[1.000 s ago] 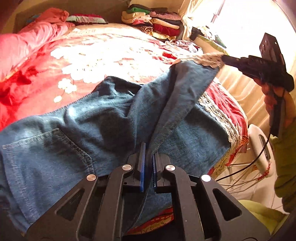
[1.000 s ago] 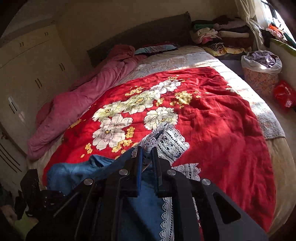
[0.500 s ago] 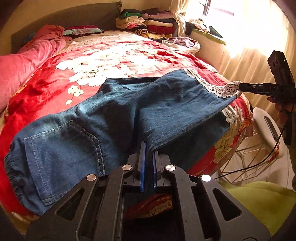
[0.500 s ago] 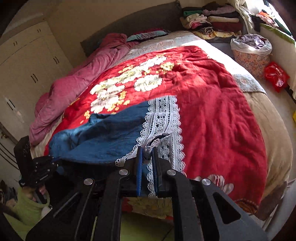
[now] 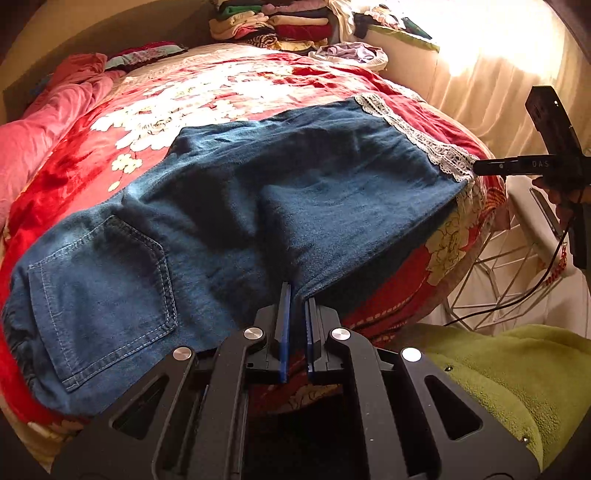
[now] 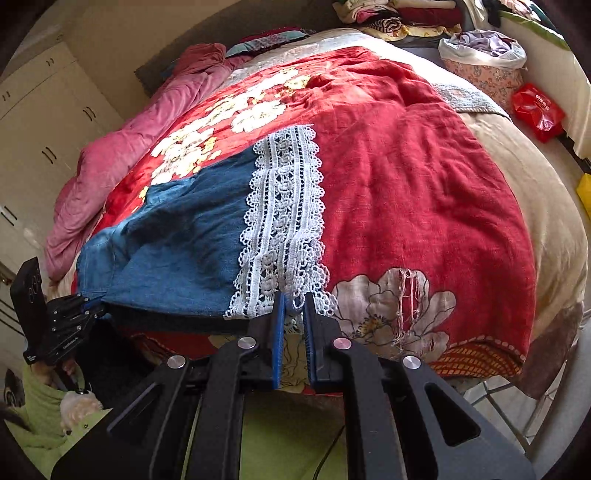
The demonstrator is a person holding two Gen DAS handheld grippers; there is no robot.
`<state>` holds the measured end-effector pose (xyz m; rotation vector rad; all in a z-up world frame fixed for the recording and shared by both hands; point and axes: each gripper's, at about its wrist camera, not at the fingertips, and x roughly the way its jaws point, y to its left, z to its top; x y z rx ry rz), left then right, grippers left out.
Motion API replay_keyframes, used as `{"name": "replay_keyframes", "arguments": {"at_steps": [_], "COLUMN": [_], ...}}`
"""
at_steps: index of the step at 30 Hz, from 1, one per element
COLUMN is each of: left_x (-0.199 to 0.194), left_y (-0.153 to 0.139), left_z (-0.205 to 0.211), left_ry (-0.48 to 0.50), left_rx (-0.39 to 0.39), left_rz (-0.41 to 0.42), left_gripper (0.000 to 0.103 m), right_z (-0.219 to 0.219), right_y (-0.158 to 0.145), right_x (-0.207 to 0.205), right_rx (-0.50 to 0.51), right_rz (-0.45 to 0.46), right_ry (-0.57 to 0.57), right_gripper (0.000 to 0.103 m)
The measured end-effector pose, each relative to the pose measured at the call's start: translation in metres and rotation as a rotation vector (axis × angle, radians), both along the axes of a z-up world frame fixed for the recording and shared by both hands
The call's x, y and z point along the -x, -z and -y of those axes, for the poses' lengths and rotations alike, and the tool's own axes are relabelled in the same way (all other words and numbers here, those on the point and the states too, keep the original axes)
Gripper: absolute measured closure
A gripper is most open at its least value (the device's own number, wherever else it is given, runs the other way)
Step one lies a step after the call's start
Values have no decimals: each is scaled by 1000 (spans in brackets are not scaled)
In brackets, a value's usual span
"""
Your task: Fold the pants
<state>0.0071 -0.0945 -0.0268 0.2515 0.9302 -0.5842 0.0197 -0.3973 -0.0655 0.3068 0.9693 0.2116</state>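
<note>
- Jeans (image 5: 280,206) lie spread across the near edge of the bed (image 6: 546,206), on a red floral blanket (image 6: 406,177).
- Waist end with back pocket (image 5: 99,288) sits toward the bed's near left corner; the legs run right along the edge.
- Lace hem (image 6: 284,221) lies flat on the blanket, its lower end at the bed's front edge.
- Left gripper (image 5: 296,291): jaws closed, pinching the denim's lower edge where the fabric hangs off the bed.
- Right gripper (image 6: 294,301): jaws closed on the lace hem at its near corner.
- Denim between the two grips is drawn taut; wrinkles remain mid-leg.
- Pink quilt (image 6: 122,162) is bunched along the far left side.
- Stacked clothes (image 5: 280,26) sit at the head of the bed.
</note>
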Motion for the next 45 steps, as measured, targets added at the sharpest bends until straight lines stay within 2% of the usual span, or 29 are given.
{"name": "replay_keyframes", "arguments": {"at_steps": [8,10,11,12,13,15,16,19,21,25,27,29,32,35,39,43,44,45], "left_x": [-3,-3,-3,-2,-2,-1,-1,-1,1,4,4,2,-6,-14,-18,-23,-25,-27], "left_y": [18,21,21,20,19,20,21,19,12,-12,-23,-31,-33,-26,-17,-4,0,2], "left_z": [1,2,2,1,1,0,-1,-6,-15,-54,-80,-111,-156,-180,-188,-181,-178,-178], "left_ry": [5,6,7,10,12,15,16,11,-6,-113,-203,-327,-494,-550,-635,-641,-640,-643], "left_rx": [-44,-51,-52,-45,-42,-39,-30,-1,40,107,118,126,155,237,178,149,147,151], "left_rz": [-56,-63,-62,-61,-62,-77,-88,-102,-104,-66,-32,-1,-2,-61,-70,-67,-68,-64], "left_gripper": [100,99,99,99,98,86,84,78,67,53,37,33,30,28,20,22,38,49], "right_z": [1,1,2,4,5,4,-2,-37,-68,-110,-118,-116,-108,-105,-108,-113,-113,-113], "right_y": [33,33,30,24,15,-5,-15,-29,-26,0,18,34,35,34,33,34,34,34], "right_x": [-7,-7,-6,-5,-2,3,5,0,-8,-31,-40,-41,-38,-38,-37,-39,-39,-38], "right_rx": [-3,-10,-6,13,37,99,121,116,123,140,168,166,101,88,101,115,119,122], "right_rz": [-65,-68,-71,-59,-29,49,96,174,184,127,53,9,10,2,4,8,10,13], "right_ry": [25,29,37,55,63,76,64,-66,-170,-305,-326,-318,-303,-301,-305,-310,-312,-315], "right_gripper": [93,92,86,77,76,76,76,73,72,71,69,69,69,69,68,65,64,63]}}
